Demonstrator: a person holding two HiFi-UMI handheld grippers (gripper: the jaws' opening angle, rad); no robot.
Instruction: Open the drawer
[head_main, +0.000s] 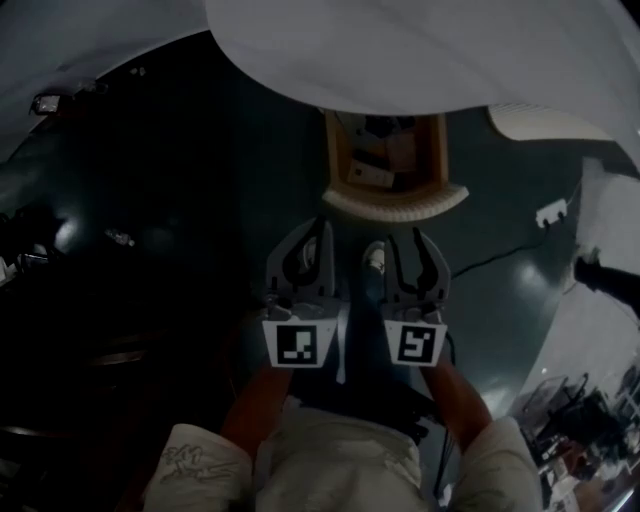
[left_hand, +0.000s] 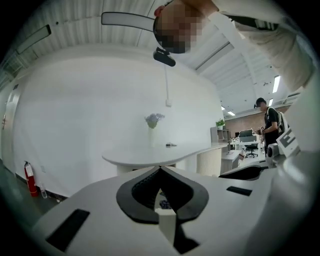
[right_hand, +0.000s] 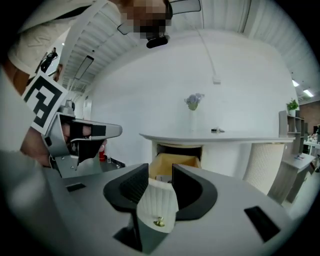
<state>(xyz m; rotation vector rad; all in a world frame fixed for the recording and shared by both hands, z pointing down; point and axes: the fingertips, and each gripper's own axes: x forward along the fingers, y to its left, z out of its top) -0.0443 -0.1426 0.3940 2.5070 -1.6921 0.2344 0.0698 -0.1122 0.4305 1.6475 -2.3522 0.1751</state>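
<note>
No legible text or numbers: only black-and-white square markers on the cubes of the left gripper (head_main: 305, 250) and right gripper (head_main: 415, 248); sleeve print (head_main: 195, 462) unreadable.

A curved white wall (left_hand: 85, 100) backs a white desk (left_hand: 145, 156) with a rounded top. A vase (left_hand: 151, 131) of pale flowers stands near the desk's back edge. The ceiling (left_hand: 75, 20) is ribbed, with strip lights (left_hand: 276, 84) (brightest at the right). The floor (head_main: 170, 200) is dark and glossy. By the wall at left stands what looks like a fire extinguisher (left_hand: 30, 178). At far right is an office chair (left_hand: 251, 149).
</note>
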